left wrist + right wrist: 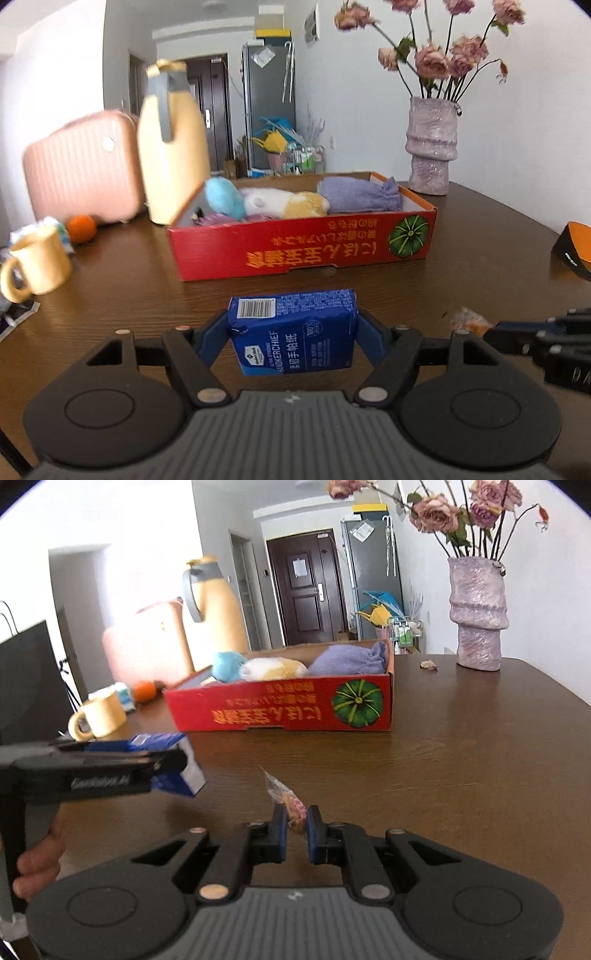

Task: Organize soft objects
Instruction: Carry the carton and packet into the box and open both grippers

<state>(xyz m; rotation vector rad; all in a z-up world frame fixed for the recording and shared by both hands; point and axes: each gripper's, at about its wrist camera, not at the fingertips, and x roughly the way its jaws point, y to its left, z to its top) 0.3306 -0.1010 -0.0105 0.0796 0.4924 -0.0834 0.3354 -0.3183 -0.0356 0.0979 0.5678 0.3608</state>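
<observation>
- Clamped in left hand-held gripper (293, 332): blue tissue pack (293, 334), raised over bench (461, 258).
- Pinched in right hand-held gripper (296, 829): small wrapped snack (286, 801).
- Beyond, red box (303, 240) holding plush toys (284, 203).

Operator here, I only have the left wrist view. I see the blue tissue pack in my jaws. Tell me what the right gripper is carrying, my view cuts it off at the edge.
Observer: The right gripper is shut on a small snack packet, clear wrapper with something orange-pink inside.
Operator: Report whether that packet is off the table.
Observer: It sticks up from between the pads; I cannot tell how far above the table it is.
Operator: Check the far side of the red box for strays.
Observer: A dried petal lies on the table between the red box and the vase.
</observation>
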